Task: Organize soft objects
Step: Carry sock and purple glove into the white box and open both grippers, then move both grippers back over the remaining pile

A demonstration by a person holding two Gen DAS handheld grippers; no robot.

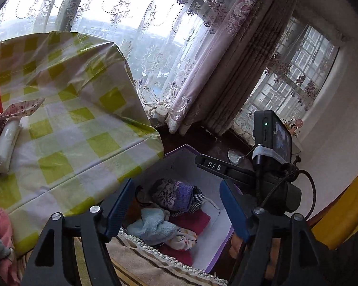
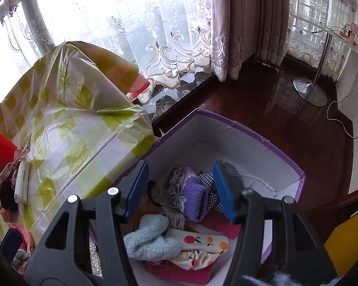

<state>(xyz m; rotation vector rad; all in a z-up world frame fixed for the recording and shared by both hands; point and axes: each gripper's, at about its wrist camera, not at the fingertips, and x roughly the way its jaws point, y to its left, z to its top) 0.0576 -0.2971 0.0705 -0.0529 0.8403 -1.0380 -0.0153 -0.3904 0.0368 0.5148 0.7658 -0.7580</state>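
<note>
Socks, cloths and a purple knit mitten [image 2: 191, 195] lie heaped in the purple-edged box [image 2: 250, 133] on the floor, just beside the desk [image 1: 83, 128] under its checked cover. All look light, limp and easily crushed, best pinched at a thick fold or cuff; the fluffy blue sock [image 2: 150, 238] offers the plumpest bite. Both claws hang above the box, the left claw [image 1: 176, 207] wide with nothing in it, the right claw [image 2: 181, 190] partly open and likewise bare. More soft things, a floral cloth [image 1: 19, 109] among them, wait on the desk. The box walls stand tall; straight above is free.
</note>
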